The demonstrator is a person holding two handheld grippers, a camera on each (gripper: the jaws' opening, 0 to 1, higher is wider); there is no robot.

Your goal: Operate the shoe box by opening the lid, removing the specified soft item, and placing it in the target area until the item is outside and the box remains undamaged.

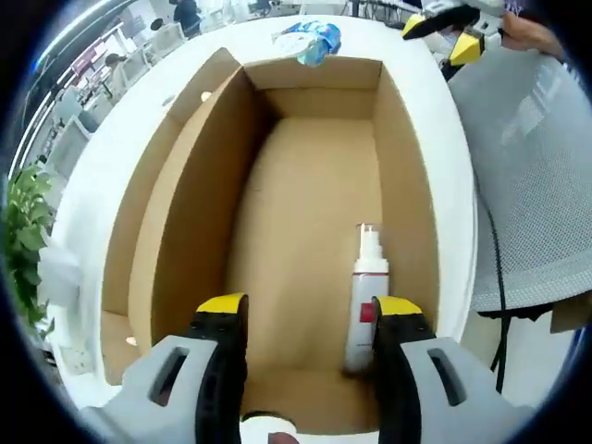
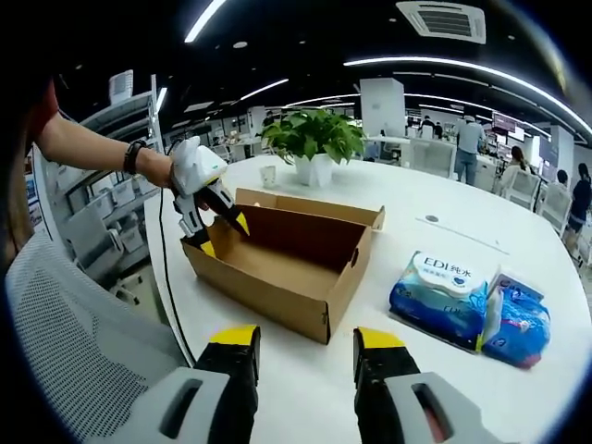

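The left hand-held gripper hangs just over the near end of the open shoe box, its yellow-tipped jaws spread wide and holding nothing. Its own view looks straight down into the plain brown cardboard interior, where a white spray bottle with a red label lies along the wall near the right-hand jaw; whether that jaw touches it cannot be told. Beyond the far end of the box, a blue-and-white soft pack rests on the white tabletop.

The right hand-held gripper is released too, its jaws parted and empty, held above the tabletop short of the box. Its view shows the box from outside: a shallow rectangular carton with its hinged lid folded back flat behind it. It also shows the left hand-held gripper, held by a person's hand, dipping its tips over the box's left end. The soft pack, glossy plastic with printed lettering, lies to the right of the box beside a second blue packet. A potted green plant stands behind.
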